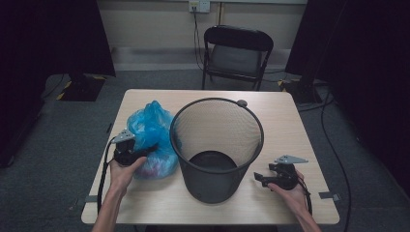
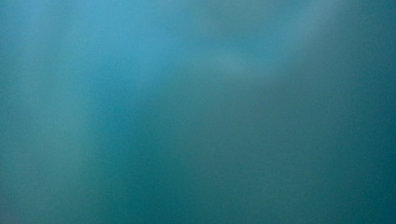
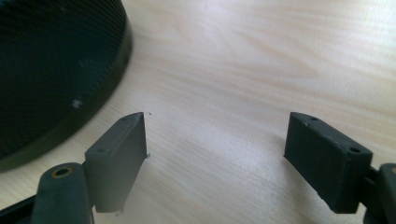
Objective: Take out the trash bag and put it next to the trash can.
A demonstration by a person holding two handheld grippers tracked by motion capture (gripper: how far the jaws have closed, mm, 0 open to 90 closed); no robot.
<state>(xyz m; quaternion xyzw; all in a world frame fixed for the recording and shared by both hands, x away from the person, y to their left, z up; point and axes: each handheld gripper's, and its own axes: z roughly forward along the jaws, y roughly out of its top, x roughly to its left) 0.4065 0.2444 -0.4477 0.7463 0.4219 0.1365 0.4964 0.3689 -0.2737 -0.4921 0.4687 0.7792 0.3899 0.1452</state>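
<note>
One table (image 1: pixel 290 125) carries one black mesh bin (image 1: pixel 216 145) and one blue plastic bag (image 1: pixel 151 126), and a single small grey round thing (image 1: pixel 241 103) lies on the tabletop just behind the bin's rim. Two grippers are there, the left gripper (image 1: pixel 145 151) and the right gripper (image 1: pixel 261 179), one in each of the person's two hands, and each has one grey three-cornered plate on top. Beyond the table stands one folding chair (image 1: pixel 237 53), and one wall socket (image 1: pixel 199 6) has one cable hanging from it.
</note>
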